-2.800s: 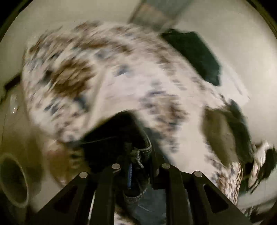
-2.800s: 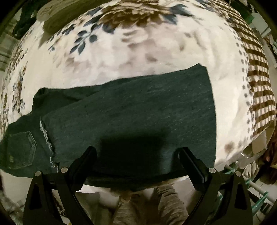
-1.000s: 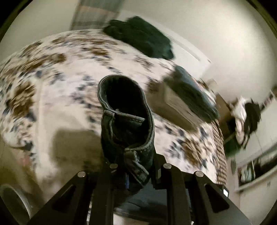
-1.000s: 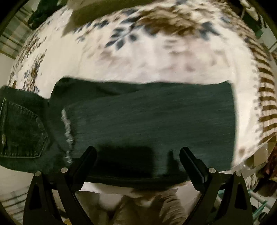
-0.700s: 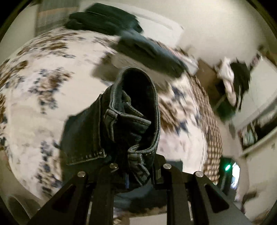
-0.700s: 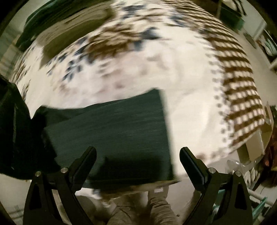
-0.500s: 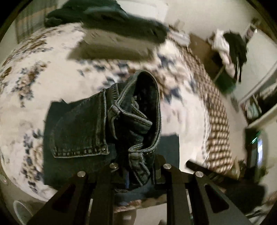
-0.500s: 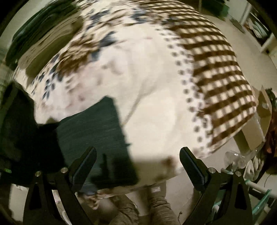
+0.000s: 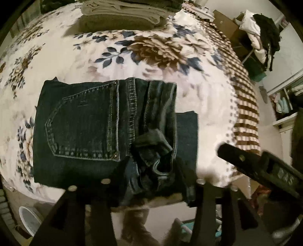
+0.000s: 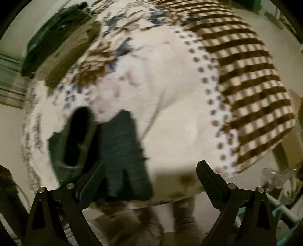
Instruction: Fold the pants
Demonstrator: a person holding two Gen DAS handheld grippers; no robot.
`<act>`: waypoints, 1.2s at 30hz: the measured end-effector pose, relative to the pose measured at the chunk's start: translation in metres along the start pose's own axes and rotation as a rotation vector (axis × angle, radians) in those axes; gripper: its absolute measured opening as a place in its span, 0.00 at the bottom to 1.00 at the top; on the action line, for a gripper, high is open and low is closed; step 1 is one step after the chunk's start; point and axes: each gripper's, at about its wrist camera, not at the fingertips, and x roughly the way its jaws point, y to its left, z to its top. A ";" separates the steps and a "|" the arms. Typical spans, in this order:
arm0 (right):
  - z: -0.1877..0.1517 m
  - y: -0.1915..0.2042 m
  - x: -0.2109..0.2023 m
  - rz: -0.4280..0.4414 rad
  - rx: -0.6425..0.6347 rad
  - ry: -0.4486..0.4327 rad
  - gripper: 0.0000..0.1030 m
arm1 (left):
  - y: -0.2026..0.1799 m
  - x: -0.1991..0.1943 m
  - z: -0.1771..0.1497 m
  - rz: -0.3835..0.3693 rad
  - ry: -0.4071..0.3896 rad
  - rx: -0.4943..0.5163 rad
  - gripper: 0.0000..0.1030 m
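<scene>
Dark blue jeans point(image 9: 81, 124) lie folded on the floral bedspread point(image 9: 204, 94), a back pocket facing up. The waist end is doubled over the legs, whose edge sticks out on the right. My left gripper point(image 9: 151, 164) points down at the near edge, its jaws opening, with the crumpled waistband point(image 9: 153, 147) loose between them. My right gripper point(image 10: 149, 179) stands wide open with nothing held, just right of the jeans point(image 10: 121, 151). It shows as a dark bar point(image 9: 253, 162) in the left wrist view.
A stack of folded clothes point(image 9: 121, 17) sits at the far side of the bed. The bedspread's brown checked border point(image 9: 244, 106) hangs at the right. A white bucket point(image 9: 28, 221) stands on the floor at lower left. A person's legs point(image 9: 136, 227) are below the bed edge.
My left gripper carried the waist end across and down onto the legs, then its jaws widened. My right gripper slid off to the right of the jeans and stayed open.
</scene>
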 end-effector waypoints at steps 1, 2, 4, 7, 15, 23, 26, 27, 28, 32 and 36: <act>0.001 0.004 0.001 0.026 -0.005 0.006 0.96 | 0.003 -0.007 0.000 -0.005 0.001 -0.014 0.66; 0.002 0.009 0.002 0.059 -0.009 0.013 0.95 | 0.008 -0.015 -0.001 -0.011 -0.002 -0.029 0.70; 0.005 0.021 0.007 0.122 -0.018 0.032 0.95 | 0.019 -0.028 0.001 -0.010 -0.020 -0.055 0.73; 0.009 0.036 0.022 0.183 -0.017 0.071 0.96 | 0.051 -0.049 0.005 0.075 -0.079 -0.099 0.86; 0.021 0.069 0.094 0.178 -0.016 0.226 0.84 | 0.140 -0.054 0.013 0.289 -0.108 -0.220 0.86; 0.011 0.090 0.068 0.090 -0.111 0.095 0.10 | 0.167 -0.059 0.013 0.280 -0.106 -0.236 0.91; 0.009 0.082 0.038 0.035 -0.125 0.024 0.10 | 0.168 -0.060 0.019 0.240 -0.115 -0.250 0.91; 0.010 0.074 0.030 0.021 -0.109 0.008 0.10 | 0.168 -0.059 0.021 0.225 -0.117 -0.254 0.91; 0.012 0.063 0.022 0.013 -0.096 0.002 0.10 | 0.167 -0.058 0.024 0.207 -0.120 -0.262 0.91; 0.020 0.010 0.008 -0.030 0.001 -0.012 0.10 | 0.158 -0.047 0.030 0.169 -0.116 -0.266 0.91; 0.020 -0.016 0.010 -0.041 0.053 -0.011 0.10 | 0.145 -0.025 0.032 0.145 -0.082 -0.253 0.91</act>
